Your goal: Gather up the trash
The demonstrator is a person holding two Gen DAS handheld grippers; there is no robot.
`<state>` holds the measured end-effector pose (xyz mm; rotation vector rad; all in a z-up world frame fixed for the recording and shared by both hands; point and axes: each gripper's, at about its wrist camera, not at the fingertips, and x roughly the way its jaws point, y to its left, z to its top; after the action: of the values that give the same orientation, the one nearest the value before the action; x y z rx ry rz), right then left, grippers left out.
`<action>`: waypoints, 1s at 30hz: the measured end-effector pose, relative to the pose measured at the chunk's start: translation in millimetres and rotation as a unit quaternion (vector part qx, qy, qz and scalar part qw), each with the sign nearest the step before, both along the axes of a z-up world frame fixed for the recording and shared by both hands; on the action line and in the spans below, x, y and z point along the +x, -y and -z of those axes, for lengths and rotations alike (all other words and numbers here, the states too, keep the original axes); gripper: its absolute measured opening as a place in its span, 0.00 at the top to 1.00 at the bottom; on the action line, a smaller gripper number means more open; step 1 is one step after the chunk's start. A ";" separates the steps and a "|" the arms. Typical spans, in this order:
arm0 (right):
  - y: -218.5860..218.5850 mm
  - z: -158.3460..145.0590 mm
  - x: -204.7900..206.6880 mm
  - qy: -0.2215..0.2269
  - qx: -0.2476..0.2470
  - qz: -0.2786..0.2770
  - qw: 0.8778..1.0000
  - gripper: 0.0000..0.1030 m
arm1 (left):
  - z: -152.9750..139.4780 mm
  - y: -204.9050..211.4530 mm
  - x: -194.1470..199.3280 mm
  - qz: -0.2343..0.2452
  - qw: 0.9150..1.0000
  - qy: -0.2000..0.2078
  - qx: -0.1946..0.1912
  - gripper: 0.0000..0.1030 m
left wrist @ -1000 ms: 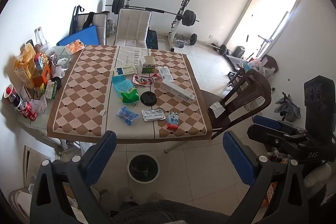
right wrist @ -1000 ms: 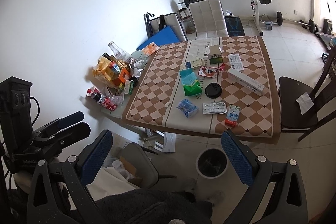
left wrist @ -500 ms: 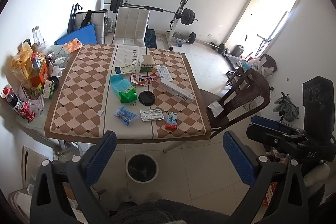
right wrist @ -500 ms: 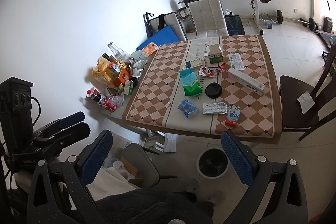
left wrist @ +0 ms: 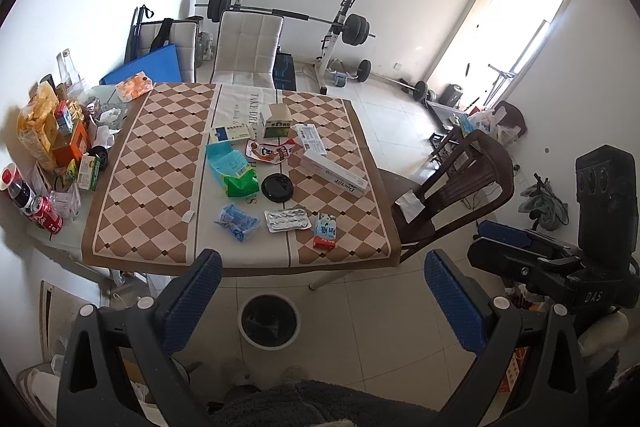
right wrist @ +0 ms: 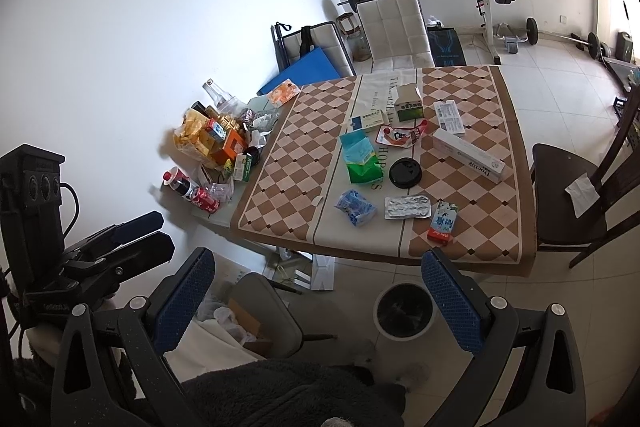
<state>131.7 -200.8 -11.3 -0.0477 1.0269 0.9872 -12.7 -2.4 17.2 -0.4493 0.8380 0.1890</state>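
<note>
Your left gripper (left wrist: 320, 301) is released, its blue-padded fingers (left wrist: 191, 297) spread wide and holding nothing. Your right gripper (right wrist: 316, 301) is likewise released and empty. Both hang above the floor on the near side of the desk (left wrist: 132, 187), well apart from every item on it.

The trash lies on the checkered cloth in the middle of the desk:
- A crumpled blue wrapper (left wrist: 236, 221), a silver blister pack (left wrist: 287, 220) and a small milk carton (left wrist: 325, 231) lie in a row nearest the front edge.
- A black round lid (left wrist: 277, 187) lies behind the blister pack, just beside a green and teal bag (left wrist: 234, 173).
- A long white box (left wrist: 335, 171) lies at an angle toward the right edge.
- A red and white wrapper (left wrist: 269, 151), a green medicine box (left wrist: 277, 123) and a flat white box (left wrist: 231, 133) sit further back.

The waste bin (left wrist: 269, 321) stands on the tiled floor below the front edge of the desk, between your left gripper's fingers in the left wrist view. A dark chair (left wrist: 452, 183) stands at the right side of the desk. Snack packets and drink cans (left wrist: 44, 215) crowd the left end of the desk.
</note>
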 end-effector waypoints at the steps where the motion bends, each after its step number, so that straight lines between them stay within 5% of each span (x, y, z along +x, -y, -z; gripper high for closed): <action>1: -0.2 0.2 0.1 0.000 0.000 0.000 1.000 0.00 | -0.5 0.2 -0.1 0.000 1.000 0.000 0.000 0.00; 20: -4.2 3.3 3.4 -0.004 0.000 0.004 1.000 0.00 | 10.5 0.3 15.1 0.004 1.000 -0.011 0.004 0.00; 22: -5.1 5.6 5.3 -0.009 0.002 0.017 1.000 0.00 | 13.7 -4.1 18.5 -0.005 1.000 -0.018 0.025 0.00; 26: -10.5 17.5 14.9 -0.002 -0.023 0.067 0.997 0.00 | 37.5 -27.9 40.4 -0.061 0.986 -0.062 0.140 0.00; 30: -24.2 36.5 41.6 0.010 -0.070 0.128 0.989 0.00 | 84.5 -73.6 67.2 -0.098 0.978 -0.105 0.154 0.00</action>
<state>173.3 -176.6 -47.8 -0.0405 1.0535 0.6784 54.5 71.3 -67.2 -0.2206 0.9519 0.5477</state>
